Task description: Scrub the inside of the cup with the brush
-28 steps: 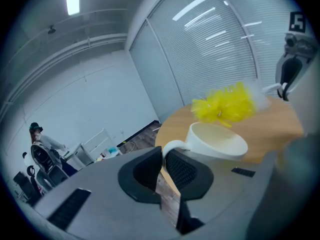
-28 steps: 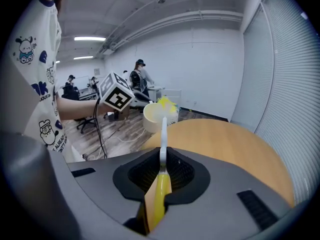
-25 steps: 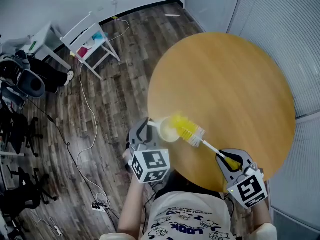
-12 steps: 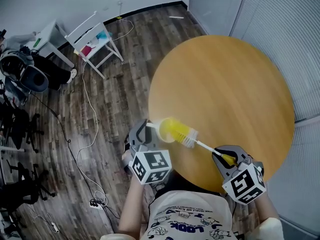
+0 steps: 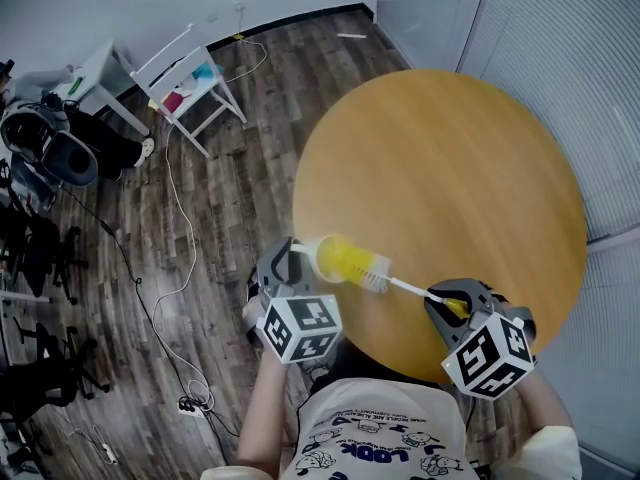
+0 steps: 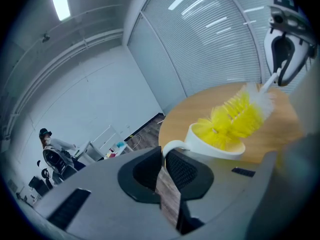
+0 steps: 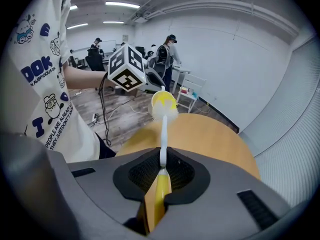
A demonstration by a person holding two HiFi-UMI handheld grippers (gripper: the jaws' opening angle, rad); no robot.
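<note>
1. The left gripper has its jaws pressed together on the loop handle of a white cup and carries the cup by it.
2. The cup is in the air at the near edge of the round wooden table. It is tipped towards its side, with the mouth turned to the right gripper.
3. The right gripper pinches the yellow grip of the brush between its closed jaws. The thin white stem runs straight out from them towards the cup.
4. The yellow bristles sit partly inside the cup's mouth, and some touch its inner wall. The white bristles at the stem end are outside the rim.
5. In the head view the two grippers are well apart, and the brush spans the gap between them over the table's edge.
6. The person's printed white shirt shows at the bottom of the head view.
7. On the plank floor beyond the table stand a white chair and a trailing cable.
</note>
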